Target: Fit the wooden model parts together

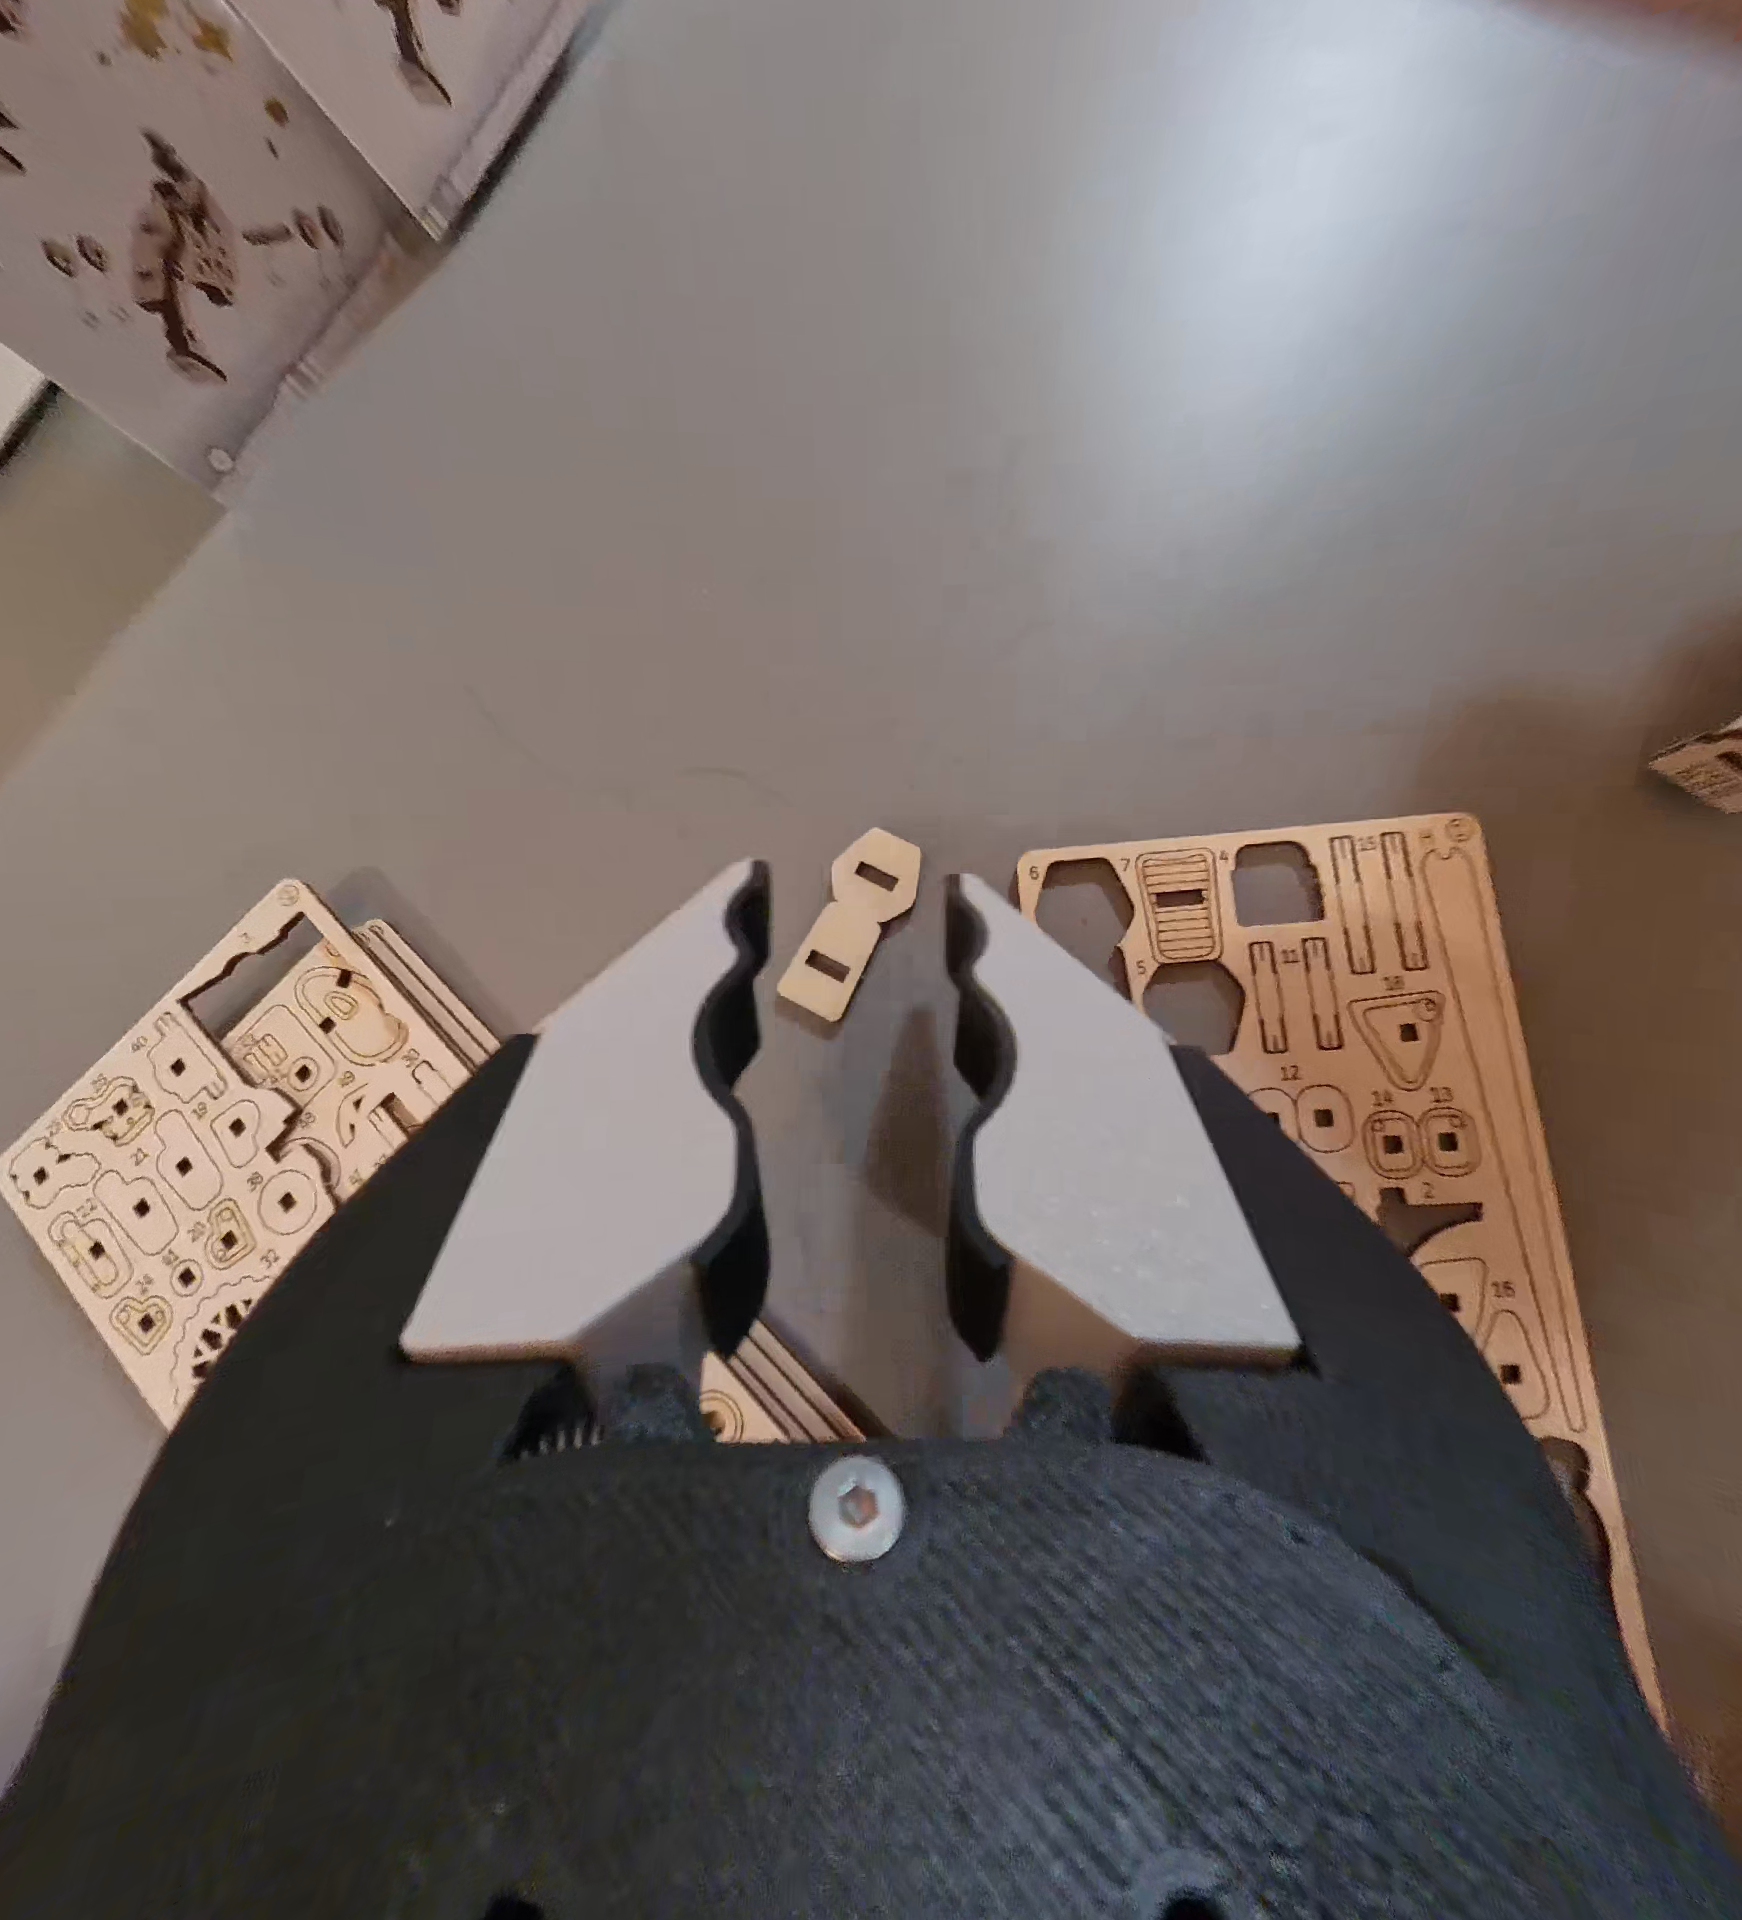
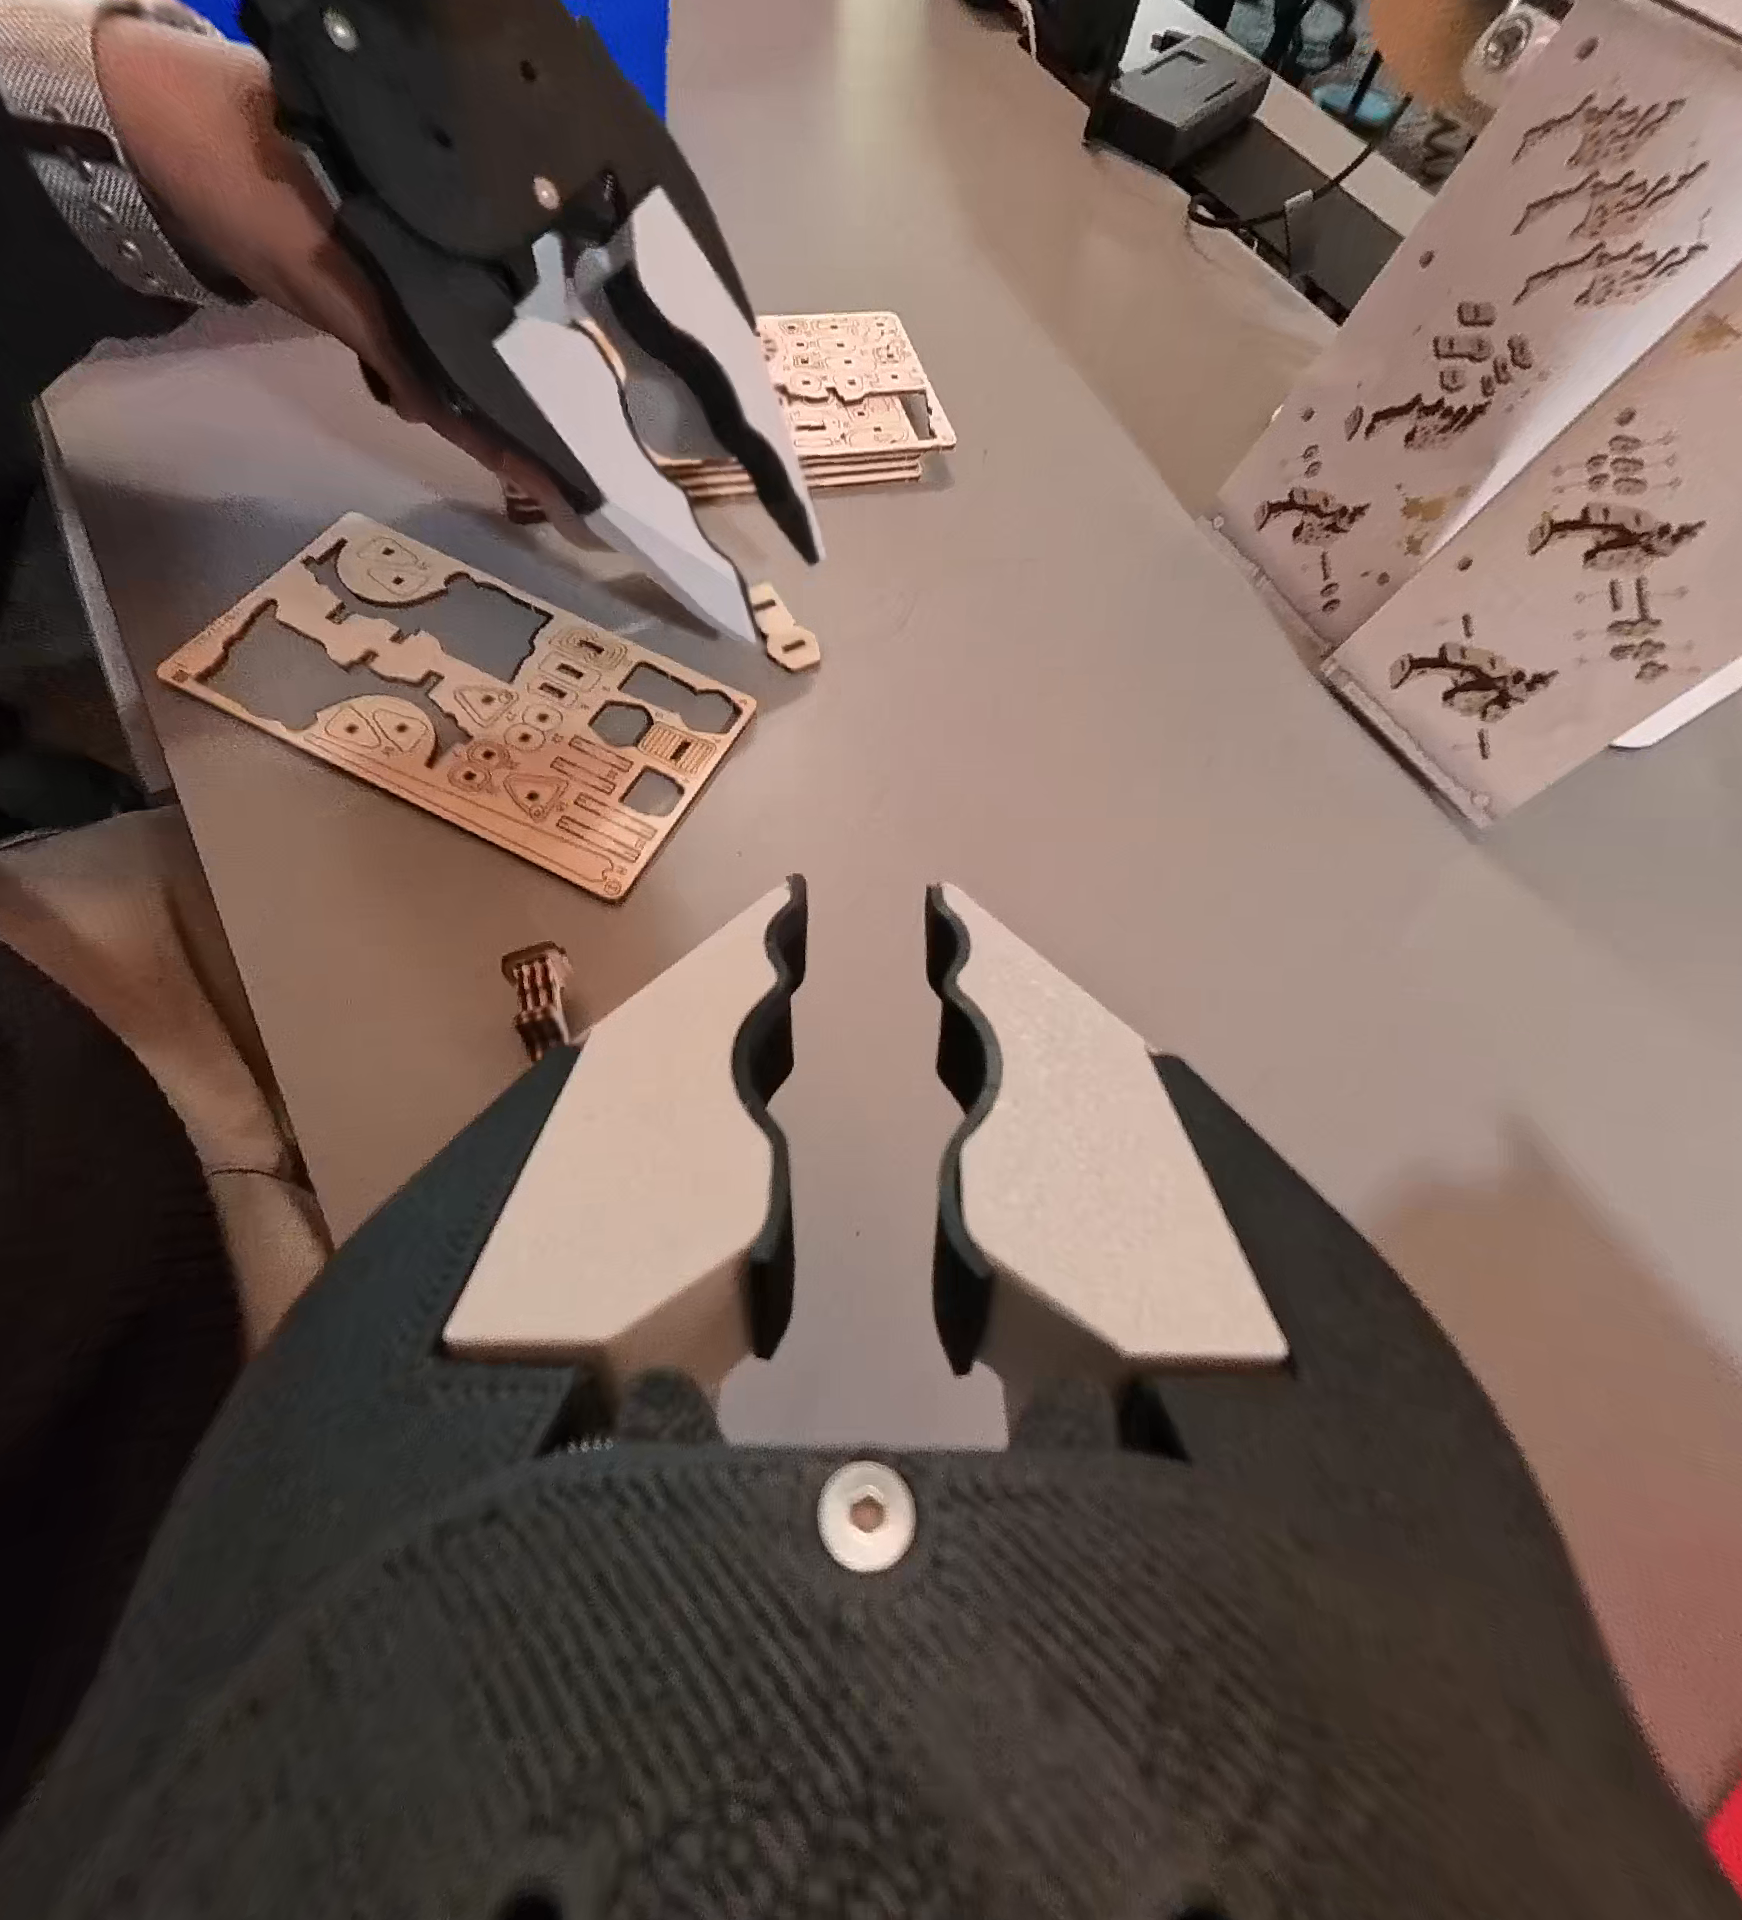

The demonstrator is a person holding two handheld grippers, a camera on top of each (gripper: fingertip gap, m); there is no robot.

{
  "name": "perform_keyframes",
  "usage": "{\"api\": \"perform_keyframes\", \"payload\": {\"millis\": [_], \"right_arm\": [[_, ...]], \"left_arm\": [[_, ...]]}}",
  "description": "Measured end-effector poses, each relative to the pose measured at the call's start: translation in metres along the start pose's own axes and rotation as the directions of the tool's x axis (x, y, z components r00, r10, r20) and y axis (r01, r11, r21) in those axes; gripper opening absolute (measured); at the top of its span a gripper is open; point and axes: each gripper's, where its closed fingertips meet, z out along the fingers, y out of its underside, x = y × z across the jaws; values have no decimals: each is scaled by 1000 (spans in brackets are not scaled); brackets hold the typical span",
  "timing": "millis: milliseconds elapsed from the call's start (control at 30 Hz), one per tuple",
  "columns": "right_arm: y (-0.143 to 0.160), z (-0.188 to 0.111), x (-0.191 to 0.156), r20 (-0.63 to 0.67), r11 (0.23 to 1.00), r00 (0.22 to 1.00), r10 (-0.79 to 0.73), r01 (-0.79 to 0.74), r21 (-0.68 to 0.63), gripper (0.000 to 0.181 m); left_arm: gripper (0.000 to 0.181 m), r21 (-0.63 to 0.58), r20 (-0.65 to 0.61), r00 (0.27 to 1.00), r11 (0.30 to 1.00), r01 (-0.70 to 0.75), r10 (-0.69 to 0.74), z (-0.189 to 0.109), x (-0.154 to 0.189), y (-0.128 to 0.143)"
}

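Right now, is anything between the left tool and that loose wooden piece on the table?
Nothing visible. The loose wooden piece lies flat on the bare table, in the gap of the open left tool.

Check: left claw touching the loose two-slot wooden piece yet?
Apart. In the left wrist view the loose wooden piece lies flat on the grey table between the open left claw fingertips, with table showing on both sides of it.

1. The black left gripper with grey finger plates (image 1: 859,894) hangs over the grey table (image 1: 950,468), jaws apart.
2. A small flat pale wooden link piece with two rectangular slots (image 1: 849,933) lies on the table between the fingertips, touching neither.
3. A laser-cut wooden parts sheet (image 1: 1366,1039) lies to the gripper's right.
4. A stack of similar wooden parts sheets (image 1: 181,1143) lies to its left.
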Motion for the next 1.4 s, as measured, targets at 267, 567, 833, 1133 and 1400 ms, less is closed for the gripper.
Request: {"api": "perform_keyframes", "payload": {"millis": [267, 567, 833, 1133, 1400], "right_arm": [[7, -10, -1, -18, 996, 997, 70, -69, 51, 21], [8, -2, 3, -10, 991, 994, 112, -111, 81, 22], [-38, -3, -19, -66, 960, 993, -99, 113, 258, 24], [-50, -12, -86, 38, 827, 871, -490, 450, 338, 27], [-37, 5, -104, 65, 776, 799, -598, 556, 299, 2]], "left_arm": [[20, -47, -82, 993, 996, 81, -84, 17, 8, 7], [19, 143, -178, 967, 967, 210, -183, -15, 11, -22], [18, 225, -758, 583, 721, 656, -294, -87, 66, -90], [18, 96, -799, 532, 813, 574, -282, -84, 132, -72], [19, 76, -819, 493, 796, 601, -295, -87, 147, -71]]}}
